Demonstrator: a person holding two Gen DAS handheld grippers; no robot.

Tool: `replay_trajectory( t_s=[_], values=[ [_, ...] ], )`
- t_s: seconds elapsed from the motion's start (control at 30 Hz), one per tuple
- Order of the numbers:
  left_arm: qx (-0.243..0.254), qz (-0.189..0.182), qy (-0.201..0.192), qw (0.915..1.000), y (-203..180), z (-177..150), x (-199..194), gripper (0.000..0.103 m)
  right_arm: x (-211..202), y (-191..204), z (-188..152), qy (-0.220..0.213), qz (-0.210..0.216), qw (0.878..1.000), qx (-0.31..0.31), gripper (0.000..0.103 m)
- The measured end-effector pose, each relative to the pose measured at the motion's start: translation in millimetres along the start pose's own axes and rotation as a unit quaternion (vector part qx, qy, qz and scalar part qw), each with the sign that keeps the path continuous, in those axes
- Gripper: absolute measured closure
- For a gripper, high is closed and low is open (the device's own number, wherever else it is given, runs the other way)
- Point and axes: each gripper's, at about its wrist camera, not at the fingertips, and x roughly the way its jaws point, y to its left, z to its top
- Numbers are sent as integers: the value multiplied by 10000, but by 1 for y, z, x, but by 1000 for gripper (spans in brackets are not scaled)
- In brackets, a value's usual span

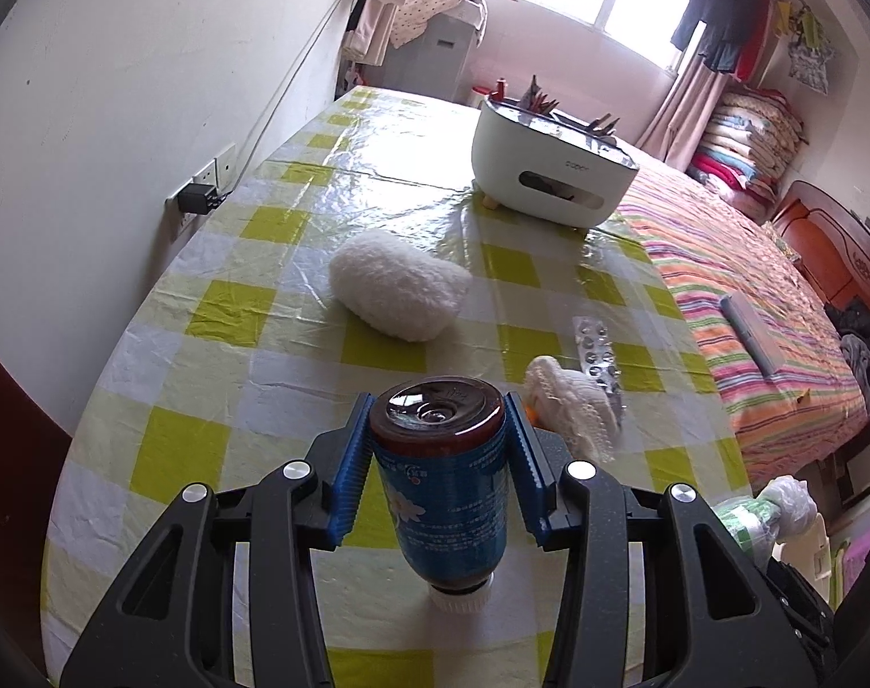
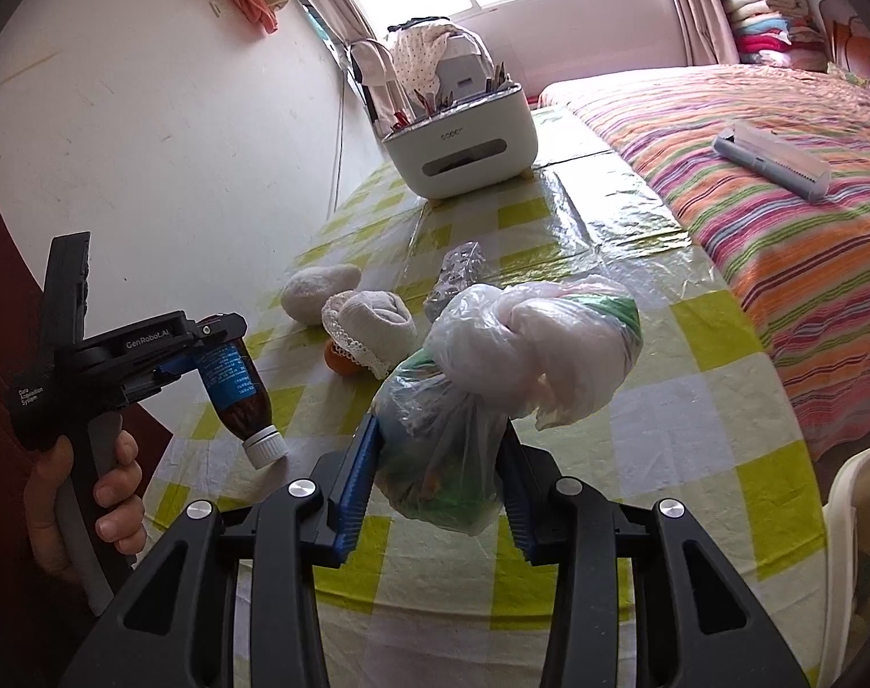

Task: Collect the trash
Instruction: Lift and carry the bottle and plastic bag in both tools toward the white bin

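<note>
Checked in yellow and white under clear plastic, the tabletop [image 1: 246, 355] is seen against a white wall, with a striped bed [image 1: 767, 309] along its right edge and a bright window beyond. At the far left of the right wrist view a hand [image 2: 100, 481] is shown on the left tool's handle, something the left wrist view cannot show. The left tool [image 1: 438, 447] is clenched on a brown bottle [image 1: 443, 493] with a blue label, held upside down, its white cap lowest and clear of the cloth. Further along, a fluffy white pouch [image 1: 398, 286] is seen lying on the tabletop, and behind it a white organiser box [image 1: 549, 172] filled with pens. Nearer, a lace-edged rolled sock [image 2: 372, 324] lies over an orange object [image 2: 340, 364]; a silver blister pack [image 1: 595, 352] lies just beside the sock, read as pill foil only in the left wrist view. The right tool [image 2: 438, 470] is closed around a knotted plastic trash bag [image 2: 492, 367], raised above the tabletop; in the left wrist view only a corner of that bag is visible at the lower right. On the bed a grey lint brush [image 2: 773, 163] is laid.
</note>
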Motion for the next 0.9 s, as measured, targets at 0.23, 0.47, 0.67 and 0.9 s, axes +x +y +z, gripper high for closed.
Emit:
replay_trajectory(
  t_s=[0.23,0.47,0.67,0.9],
  values=[
    [252,-101,-121,9996,-24,-5,-10,60,-18,-10,0,-158,-30,9999,63,64],
    [426,-214,-184,9987,-45,-10,-17,60,-34,-14,1,-348,-96,9993,2,64],
    [606,-285,-190,9976,-63,-17,-21,60,-45,-22,-3,-409,-163,9990,69,64],
    [792,-441,-195,9957,-84,-25,-27,60,-59,-33,-3,-466,-263,9985,118,64]
  ],
)
